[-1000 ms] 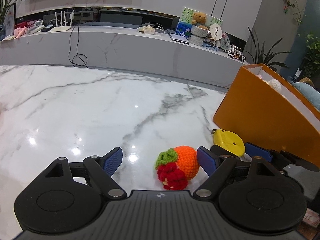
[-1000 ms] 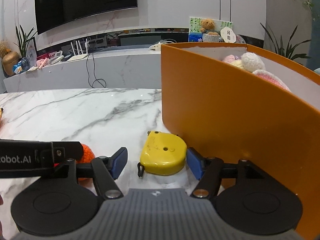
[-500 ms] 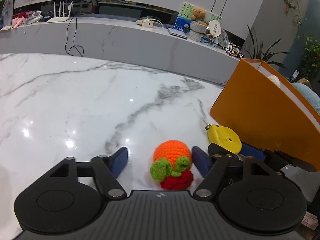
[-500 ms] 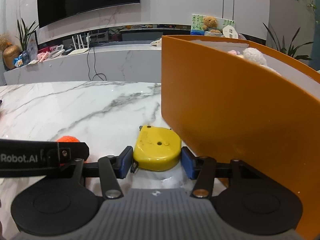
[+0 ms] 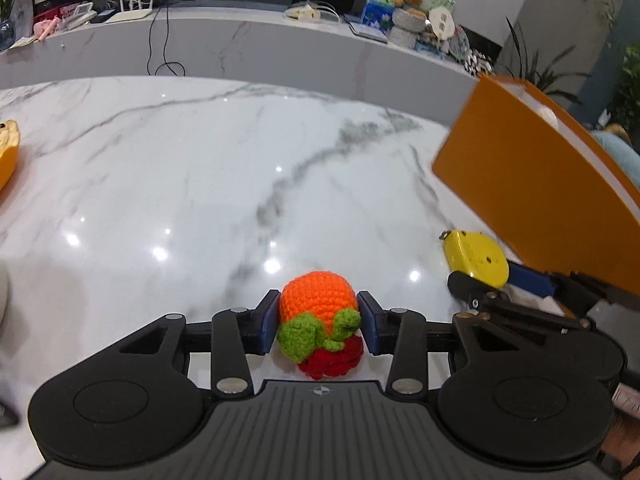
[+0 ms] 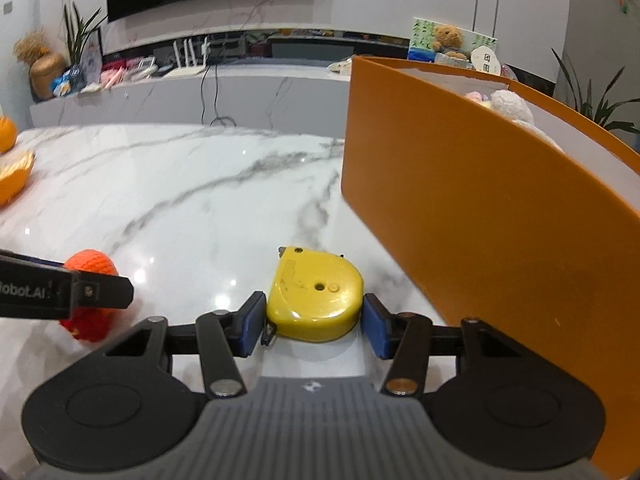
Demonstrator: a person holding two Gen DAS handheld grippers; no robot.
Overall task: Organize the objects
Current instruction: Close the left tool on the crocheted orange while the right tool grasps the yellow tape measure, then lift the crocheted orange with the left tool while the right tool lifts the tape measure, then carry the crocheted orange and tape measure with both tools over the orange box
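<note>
A crocheted orange toy [image 5: 316, 296] with green leaves and a red part sits on the marble table [image 5: 200, 184]. My left gripper [image 5: 319, 322] is shut on it, with a blue pad pressed to each side. Just to its right lies a yellow tape measure [image 6: 316, 292], which is also in the left wrist view [image 5: 476, 258]. My right gripper [image 6: 314, 324] is shut on it, pads against both flanks. An orange box [image 6: 460, 208] stands close to the right of the tape measure. The right wrist view also shows the toy [image 6: 92, 264] behind one of the left gripper's fingers [image 6: 96, 292].
Soft plush toys [image 6: 508, 104] show over the orange box's rim. Orange fruit pieces [image 6: 12, 176] lie at the table's far left edge. A long marble counter [image 5: 240, 44] with a router, cables and a teddy bear runs behind the table.
The left jaws closed onto the crocheted toy, which turned leaf-side toward the camera. The right jaws closed onto the tape measure. Both grippers edged forward.
</note>
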